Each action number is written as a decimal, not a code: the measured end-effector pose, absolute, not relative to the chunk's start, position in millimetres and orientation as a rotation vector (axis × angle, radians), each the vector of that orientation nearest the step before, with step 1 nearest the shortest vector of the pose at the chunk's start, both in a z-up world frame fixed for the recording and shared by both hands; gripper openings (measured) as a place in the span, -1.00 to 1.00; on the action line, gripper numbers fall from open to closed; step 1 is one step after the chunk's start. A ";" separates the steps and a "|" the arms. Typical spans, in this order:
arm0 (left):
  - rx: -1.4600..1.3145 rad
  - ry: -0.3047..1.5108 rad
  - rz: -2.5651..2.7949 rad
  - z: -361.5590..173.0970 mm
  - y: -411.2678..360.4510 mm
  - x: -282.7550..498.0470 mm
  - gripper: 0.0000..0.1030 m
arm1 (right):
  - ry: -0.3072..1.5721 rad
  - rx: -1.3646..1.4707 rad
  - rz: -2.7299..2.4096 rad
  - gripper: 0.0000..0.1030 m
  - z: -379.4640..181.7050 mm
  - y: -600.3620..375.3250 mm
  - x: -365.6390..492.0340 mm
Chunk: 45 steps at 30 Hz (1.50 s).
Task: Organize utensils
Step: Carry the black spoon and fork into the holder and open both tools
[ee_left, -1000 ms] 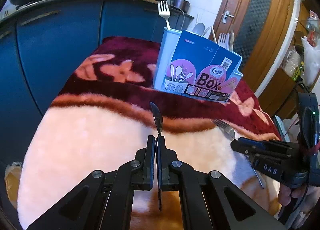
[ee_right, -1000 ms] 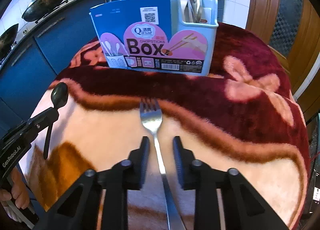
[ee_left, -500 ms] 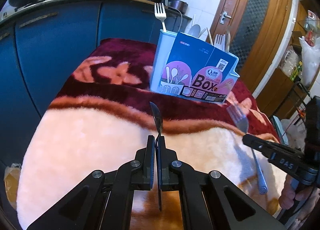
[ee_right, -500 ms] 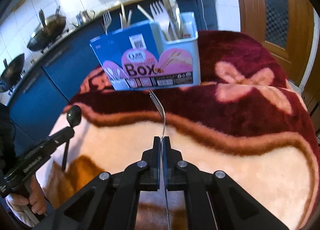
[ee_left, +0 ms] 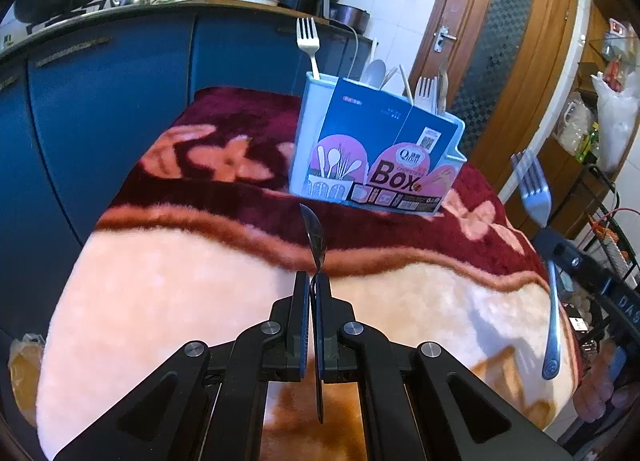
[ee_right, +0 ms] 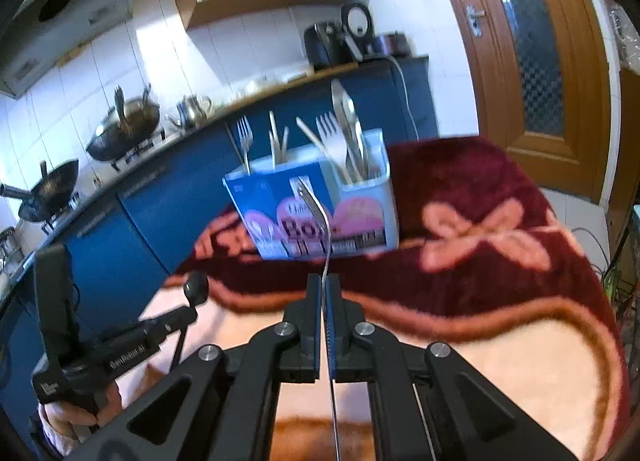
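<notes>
My left gripper [ee_left: 314, 285] is shut on a dark spoon [ee_left: 314, 235], held edge-on above the blanket. My right gripper [ee_right: 324, 285] is shut on a steel fork [ee_right: 314, 205], lifted off the blanket with tines toward the box. In the left wrist view the fork [ee_left: 534, 193] stands upright at the right. The light blue utensil box [ee_left: 376, 157] with a "Box" label stands on the dark red part of the blanket and holds several forks, spoons and chopsticks. It also shows in the right wrist view [ee_right: 320, 209], with the left gripper [ee_right: 192, 301] at lower left.
A fleece blanket [ee_left: 180, 281], cream and dark red, covers the table. Blue kitchen cabinets [ee_left: 108, 93] stand behind with woks and a kettle on the counter. A wooden door [ee_left: 500, 73] is at the right, and shelves with bags [ee_left: 612, 121] beyond.
My right gripper closed on the fork that lay on the blanket and lifted it up toward the box. My left gripper stayed put with the spoon.
</notes>
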State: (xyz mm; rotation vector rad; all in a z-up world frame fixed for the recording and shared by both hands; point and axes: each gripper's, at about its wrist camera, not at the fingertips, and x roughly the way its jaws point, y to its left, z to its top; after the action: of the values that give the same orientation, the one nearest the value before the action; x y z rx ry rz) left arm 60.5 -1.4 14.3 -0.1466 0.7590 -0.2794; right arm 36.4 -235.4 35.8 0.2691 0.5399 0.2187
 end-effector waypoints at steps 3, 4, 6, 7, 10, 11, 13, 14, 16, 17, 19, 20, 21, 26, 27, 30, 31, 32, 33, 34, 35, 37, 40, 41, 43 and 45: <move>-0.143 0.745 -0.283 20.4 -3.5 63.7 -0.95 | 0.489 0.268 0.212 -0.93 46.3 -237.0 34.3; -0.142 0.740 -0.286 22.6 -4.1 64.7 -0.95 | 0.477 0.267 0.213 -0.93 48.7 -237.1 34.7; -0.139 0.723 -0.290 29.4 -5.9 69.6 -0.95 | 0.456 0.259 0.211 -0.93 54.4 -237.3 35.1; -0.138 0.712 -0.292 33.7 -6.8 72.3 -0.95 | 0.446 0.256 0.209 -0.93 56.5 -237.7 35.5; -0.137 0.655 -0.300 52.8 -8.1 83.8 -0.95 | 0.410 0.250 0.208 -0.93 65.8 -238.6 40.5; -0.135 0.639 -0.299 58.2 -8.4 86.9 -0.95 | 0.393 0.251 0.208 -0.93 70.0 -239.5 43.8; -0.133 0.597 -0.303 72.2 -9.5 97.0 -0.95 | 0.373 0.255 0.208 -0.93 74.9 -240.9 48.8; -0.134 0.581 -0.304 77.7 -9.9 101.2 -0.95 | 0.360 0.260 0.207 -0.93 78.3 -242.2 54.6; -0.141 0.542 -0.301 91.0 -10.2 112.5 -0.95 | 0.346 0.267 0.204 -0.93 81.9 -244.4 62.7; -0.147 0.524 -0.304 97.5 -10.7 117.9 -0.95 | 0.335 0.274 0.202 -0.93 84.8 -246.1 69.6; -0.159 0.492 -0.313 107.4 -11.8 126.5 -0.95 | 0.317 0.283 0.204 -0.93 90.2 -248.3 80.2; -0.162 0.471 -0.313 113.7 -12.4 133.0 -0.95 | 0.307 0.286 0.204 -0.93 93.0 -249.2 86.1; -0.165 0.455 -0.313 117.8 -13.2 138.6 -0.95 | 0.293 0.287 0.202 -0.93 95.8 -250.2 91.7; -0.201 0.382 -0.320 129.1 -18.0 170.6 -0.95 | 0.228 0.292 0.196 -0.93 107.3 -254.9 118.7; -0.209 0.374 -0.323 128.3 -19.2 176.1 -0.95 | 0.219 0.296 0.196 -0.93 108.2 -254.9 123.6; -0.216 0.362 -0.329 122.0 -23.7 191.2 -0.95 | 0.196 0.314 0.189 -0.93 107.7 -256.8 143.5; -0.217 0.361 -0.332 119.0 -25.1 195.9 -0.95 | 0.193 0.319 0.188 -0.93 107.4 -258.0 148.5; -0.218 0.358 -0.333 115.0 -26.8 199.9 -0.95 | 0.190 0.326 0.181 -0.93 105.2 -258.6 157.3; -0.218 0.356 -0.333 110.6 -28.4 203.4 -0.95 | 0.188 0.330 0.180 -0.93 103.8 -258.9 162.8; -0.220 0.351 -0.336 106.1 -29.3 206.0 -0.95 | 0.187 0.335 0.181 -0.93 101.8 -259.5 168.7; -0.223 0.344 -0.336 102.8 -30.1 207.5 -0.95 | 0.186 0.342 0.179 -0.93 99.6 -260.0 175.0; -0.226 0.331 -0.330 95.0 -31.2 210.7 -0.95 | 0.174 0.348 0.173 -0.93 95.4 -260.0 184.7; -0.235 0.342 -0.314 81.6 -32.7 218.0 -0.95 | 0.159 0.346 0.170 -0.93 89.6 -258.1 197.0; -0.238 0.349 -0.311 77.9 -33.6 218.7 -0.95 | 0.156 0.343 0.169 -0.93 88.5 -257.4 199.1; -0.238 0.366 -0.308 71.3 -34.9 221.8 -0.95 | 0.147 0.324 0.160 -0.93 84.5 -255.2 204.3; -0.230 0.364 -0.306 66.2 -36.5 222.0 -0.95 | 0.143 0.296 0.146 -0.93 77.9 -253.0 206.3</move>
State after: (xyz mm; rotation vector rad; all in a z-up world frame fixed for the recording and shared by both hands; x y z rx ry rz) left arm 222.0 -36.5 66.2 -0.2303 0.3645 -0.3060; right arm 206.3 -253.0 77.9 0.2959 0.1429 0.1462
